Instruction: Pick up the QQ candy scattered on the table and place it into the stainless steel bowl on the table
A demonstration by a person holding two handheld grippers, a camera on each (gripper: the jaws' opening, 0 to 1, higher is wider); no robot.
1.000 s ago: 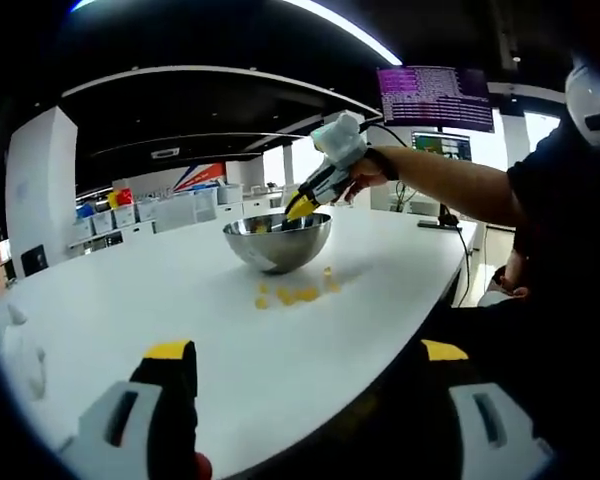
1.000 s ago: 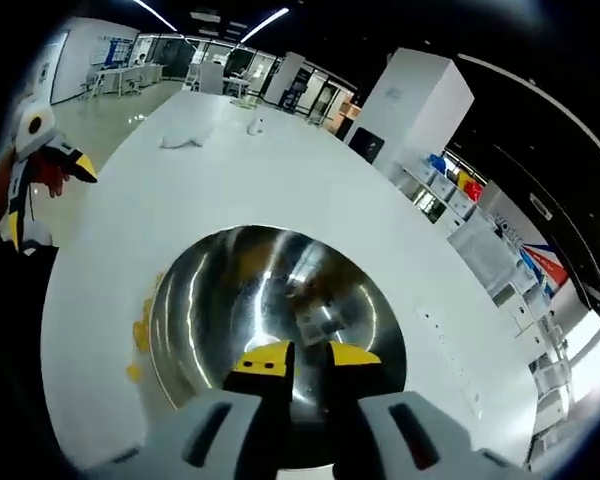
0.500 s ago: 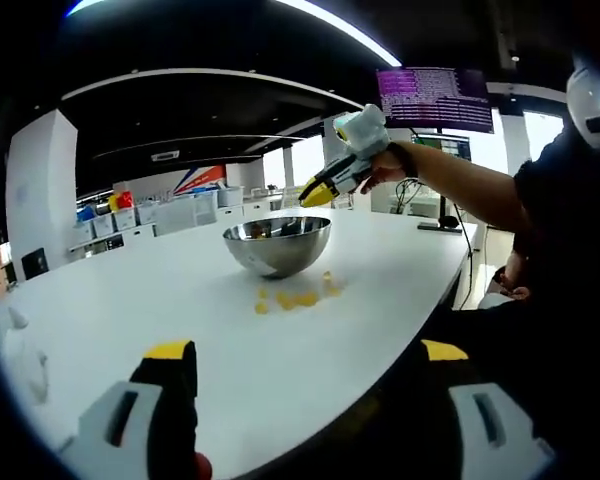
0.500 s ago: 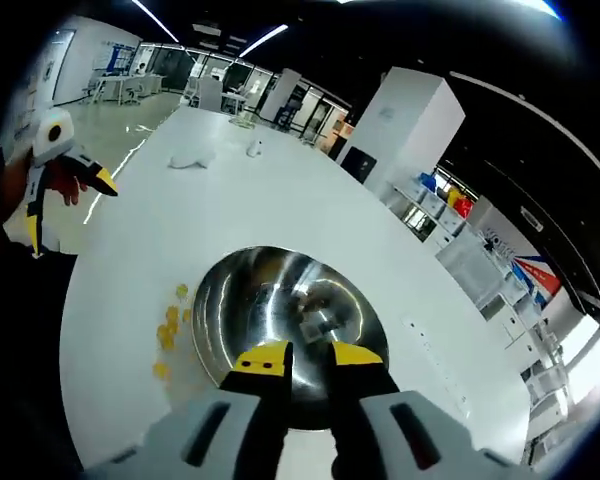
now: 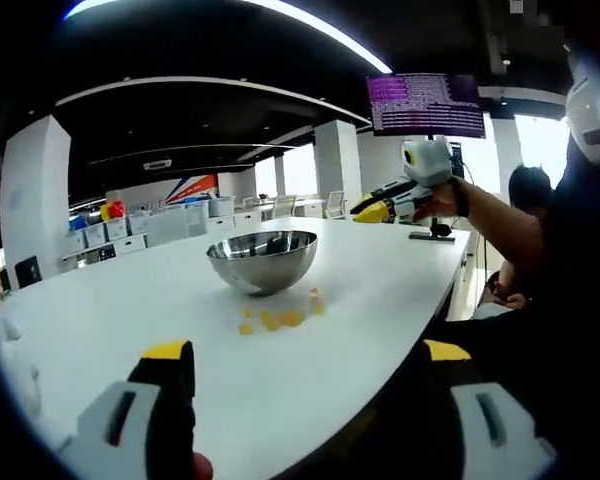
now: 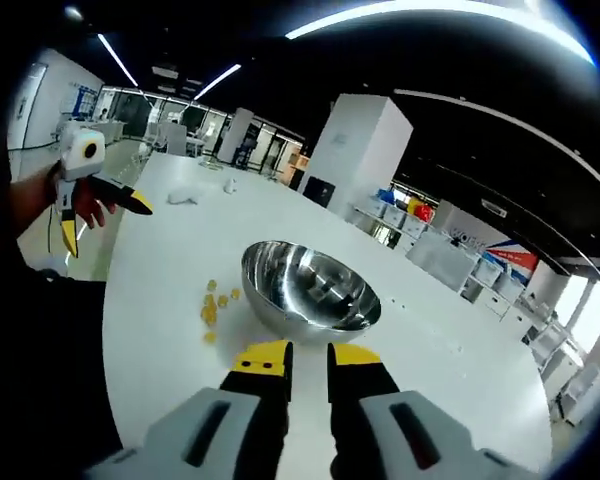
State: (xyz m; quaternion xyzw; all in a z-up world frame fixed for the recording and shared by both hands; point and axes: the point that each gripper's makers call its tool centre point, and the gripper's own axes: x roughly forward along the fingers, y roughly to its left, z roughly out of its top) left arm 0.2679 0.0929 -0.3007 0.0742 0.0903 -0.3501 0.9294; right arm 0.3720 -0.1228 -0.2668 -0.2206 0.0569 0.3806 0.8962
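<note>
My left claw hangs low over the near edge of the white counter, its yellow-tipped jaws spread wide apart with nothing between them. Out ahead on the counter sits the steel bowl, upright, and just this side of it lies a loose little cluster of yellow candies, close to the bowl's foot but not touching it that I can see. Over to the right my right claw is up in the air, above the counter and off to the side of the bowl, held in my hand. From the right gripper view, its jaws are nearly together, a thin gap between the yellow tips and nothing gripped. Beyond those tips the bowl shows its shiny inside; whether any candy lies in it I cannot tell. The candies sit to the left of the bowl here, on bare counter. Farther left, the left claw is in view with its jaws splayed open. A screen glows purple high on the far wall.
</note>
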